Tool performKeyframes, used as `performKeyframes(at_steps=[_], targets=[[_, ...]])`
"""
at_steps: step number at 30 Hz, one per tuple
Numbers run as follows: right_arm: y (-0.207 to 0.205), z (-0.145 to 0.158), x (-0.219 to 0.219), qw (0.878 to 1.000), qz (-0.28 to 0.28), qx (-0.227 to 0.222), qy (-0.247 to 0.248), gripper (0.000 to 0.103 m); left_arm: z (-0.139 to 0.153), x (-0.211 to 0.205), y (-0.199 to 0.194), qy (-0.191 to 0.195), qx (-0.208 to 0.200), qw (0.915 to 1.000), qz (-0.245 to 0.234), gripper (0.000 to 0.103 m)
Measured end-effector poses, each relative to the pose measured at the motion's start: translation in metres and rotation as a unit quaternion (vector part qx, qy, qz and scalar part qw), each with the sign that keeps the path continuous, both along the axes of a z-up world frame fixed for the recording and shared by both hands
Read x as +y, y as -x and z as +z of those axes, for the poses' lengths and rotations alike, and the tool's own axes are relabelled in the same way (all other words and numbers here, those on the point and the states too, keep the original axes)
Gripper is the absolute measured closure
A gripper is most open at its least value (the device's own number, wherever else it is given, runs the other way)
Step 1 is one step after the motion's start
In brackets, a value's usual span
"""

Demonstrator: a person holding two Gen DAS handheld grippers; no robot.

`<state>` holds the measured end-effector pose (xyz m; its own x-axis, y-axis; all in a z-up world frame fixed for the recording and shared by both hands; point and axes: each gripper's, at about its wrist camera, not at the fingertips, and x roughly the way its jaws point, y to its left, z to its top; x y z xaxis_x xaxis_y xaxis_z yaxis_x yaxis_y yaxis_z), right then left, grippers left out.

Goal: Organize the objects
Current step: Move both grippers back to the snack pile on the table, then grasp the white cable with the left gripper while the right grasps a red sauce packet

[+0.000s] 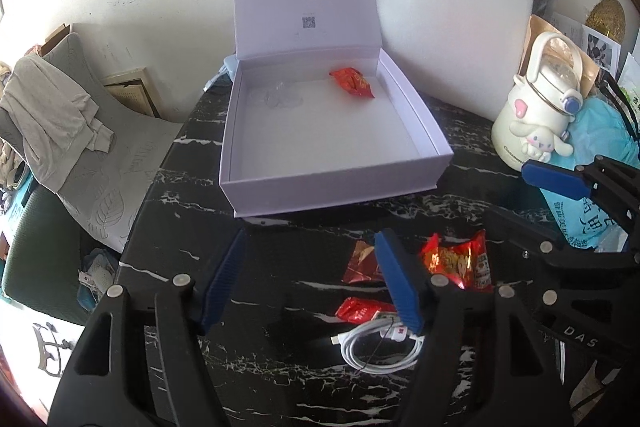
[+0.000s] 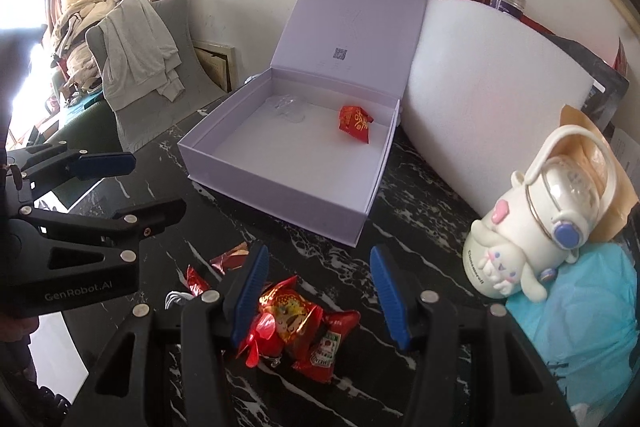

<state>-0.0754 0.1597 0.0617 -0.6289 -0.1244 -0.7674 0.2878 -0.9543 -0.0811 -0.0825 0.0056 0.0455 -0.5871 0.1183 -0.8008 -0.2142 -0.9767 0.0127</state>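
A white box (image 1: 332,191) (image 2: 280,195) stands on the black marble table with its lid raised. One red snack packet (image 1: 352,82) (image 2: 354,119) and a clear plastic piece (image 1: 276,97) (image 2: 288,107) lie inside. My left gripper (image 1: 312,279) (image 2: 144,187) is open above the table in front of the box; red packets (image 1: 362,263) and a coiled white cable (image 1: 380,345) (image 2: 176,297) lie beside its right finger. My right gripper (image 2: 320,291) (image 1: 536,203) is open over a pile of red packets (image 2: 288,315) (image 1: 456,259) with a ketchup sachet (image 2: 328,347).
A white cartoon water bottle (image 1: 536,107) (image 2: 532,227) rests on a blue bag (image 1: 608,131) (image 2: 580,307) at the right. A white foam board (image 1: 448,19) (image 2: 492,87) leans behind the box. A chair with grey cloth (image 1: 52,107) (image 2: 140,47) stands left of the table.
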Motion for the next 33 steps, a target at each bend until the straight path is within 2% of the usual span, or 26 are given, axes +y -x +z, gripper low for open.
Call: performKeyframes(at_steps=[8,13,16,20,33], targets=[[-0.023,-0.013,0.002,1.000,-0.007,0.004,0.019,0.049,-0.020,0.004,-0.024,-0.015,-0.022,0.9996,-0.009,0.036],[-0.030,-0.025,0.006,1.000,-0.016,0.000,0.017,0.049,-0.031,0.008,-0.034,-0.017,-0.030,0.9993,-0.014,0.028],[-0.033,-0.034,0.011,1.000,-0.020,-0.008,0.018,0.044,-0.040,0.010,-0.038,-0.024,-0.045,0.9986,-0.012,0.026],[-0.042,-0.044,0.016,1.000,-0.023,-0.007,0.016,0.043,-0.053,0.011,-0.042,-0.042,-0.066,0.9968,-0.016,0.026],[-0.064,-0.077,0.038,0.998,-0.042,-0.030,0.030,0.037,-0.080,0.019,-0.058,-0.070,-0.066,0.9950,-0.028,0.024]])
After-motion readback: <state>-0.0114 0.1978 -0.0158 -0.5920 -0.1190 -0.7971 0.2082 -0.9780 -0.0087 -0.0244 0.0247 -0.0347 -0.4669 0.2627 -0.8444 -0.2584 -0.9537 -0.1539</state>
